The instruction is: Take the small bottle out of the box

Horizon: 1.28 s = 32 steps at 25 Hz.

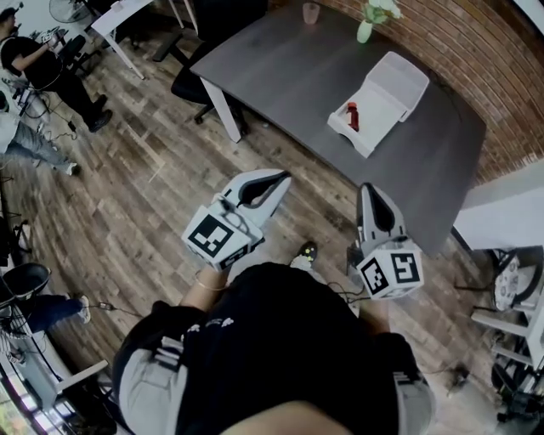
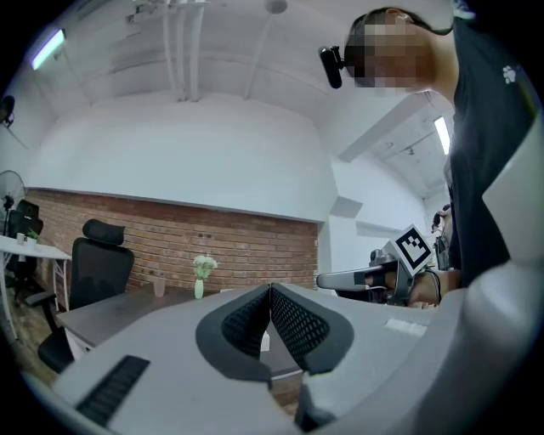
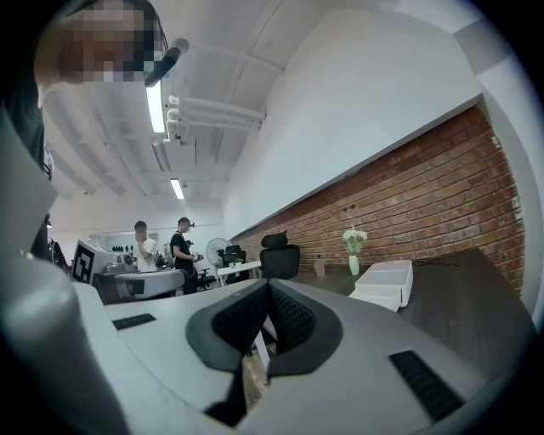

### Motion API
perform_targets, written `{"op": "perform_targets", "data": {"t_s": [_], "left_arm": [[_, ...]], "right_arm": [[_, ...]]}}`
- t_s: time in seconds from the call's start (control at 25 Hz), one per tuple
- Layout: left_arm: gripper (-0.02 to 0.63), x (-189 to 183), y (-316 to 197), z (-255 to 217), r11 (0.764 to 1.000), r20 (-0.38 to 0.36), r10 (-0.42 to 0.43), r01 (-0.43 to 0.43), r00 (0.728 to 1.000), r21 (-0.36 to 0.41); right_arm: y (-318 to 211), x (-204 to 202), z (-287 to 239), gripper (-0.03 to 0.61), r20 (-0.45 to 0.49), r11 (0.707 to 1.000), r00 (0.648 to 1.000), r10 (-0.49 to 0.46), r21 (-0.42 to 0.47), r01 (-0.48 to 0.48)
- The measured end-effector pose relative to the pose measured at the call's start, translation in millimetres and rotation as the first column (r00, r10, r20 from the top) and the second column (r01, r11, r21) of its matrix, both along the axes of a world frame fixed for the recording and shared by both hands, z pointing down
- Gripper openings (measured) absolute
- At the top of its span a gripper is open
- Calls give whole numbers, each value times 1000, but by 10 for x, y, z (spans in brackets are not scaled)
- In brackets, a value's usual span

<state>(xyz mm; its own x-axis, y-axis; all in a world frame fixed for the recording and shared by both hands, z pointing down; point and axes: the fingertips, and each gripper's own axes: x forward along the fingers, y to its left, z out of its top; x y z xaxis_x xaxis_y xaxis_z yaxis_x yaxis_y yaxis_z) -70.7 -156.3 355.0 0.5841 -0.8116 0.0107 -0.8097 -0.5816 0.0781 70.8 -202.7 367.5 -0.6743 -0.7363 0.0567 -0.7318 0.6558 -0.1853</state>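
An open white box (image 1: 380, 103) lies on the dark grey table (image 1: 289, 76), its lid folded back. A small red bottle (image 1: 353, 115) lies inside it at the near left. Both grippers hang over the wooden floor, short of the table's near edge and well apart from the box. My left gripper (image 1: 283, 177) is shut, its pads meeting with nothing between them (image 2: 271, 289). To its right, my right gripper (image 1: 367, 189) is likewise shut and empty (image 3: 269, 285). The right gripper view shows the box (image 3: 387, 283) ahead to the right; the bottle is hidden there.
A green vase with white flowers (image 1: 367, 24) and a pink cup (image 1: 311, 13) stand at the table's far edge by the brick wall. A black office chair (image 1: 191, 81) sits at the table's left. People (image 1: 38, 64) stand at the far left. White shelving (image 1: 510, 289) is at the right.
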Motion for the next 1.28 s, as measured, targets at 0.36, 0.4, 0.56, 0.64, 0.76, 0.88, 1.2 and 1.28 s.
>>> {"op": "perform_targets", "data": {"t_s": [0.36,0.4,0.56,0.64,0.76,0.88,1.2,1.28], "left_arm": [[3,153,-462,-17,998,26,-58,59,998,-12],[3,176,-515,-10,998,30,-63,63,998,-10],[4,303,-741,62,997,40,-72,72,997,-10],[3,353,-846,88,997,38,-72,72,997,-10],[3,388,-978,110,997,39,-73,73,997,-2],[3,369,-1079,92,997,36,-73,72,997,20],[3,124,-1430,84,998,17,-62,62,998,18],[3,26,-1497,102,998,16,-63,63,998,7]], "right_arm": [[-549,139,114,3,0,998,999,-53,-29,53],[-619,162,147,3,-3,998,999,-55,-32,54],[-902,283,332,8,-29,997,998,-58,-58,56],[-1050,305,429,9,-51,996,997,-64,-72,61],[-1333,306,614,15,-91,993,994,-64,-107,54],[-1666,252,832,23,-128,986,990,-54,-164,32],[-2529,-112,1460,100,-300,950,950,-84,-312,-15],[-2697,-203,1552,111,-324,940,942,-83,-339,-34]]}}
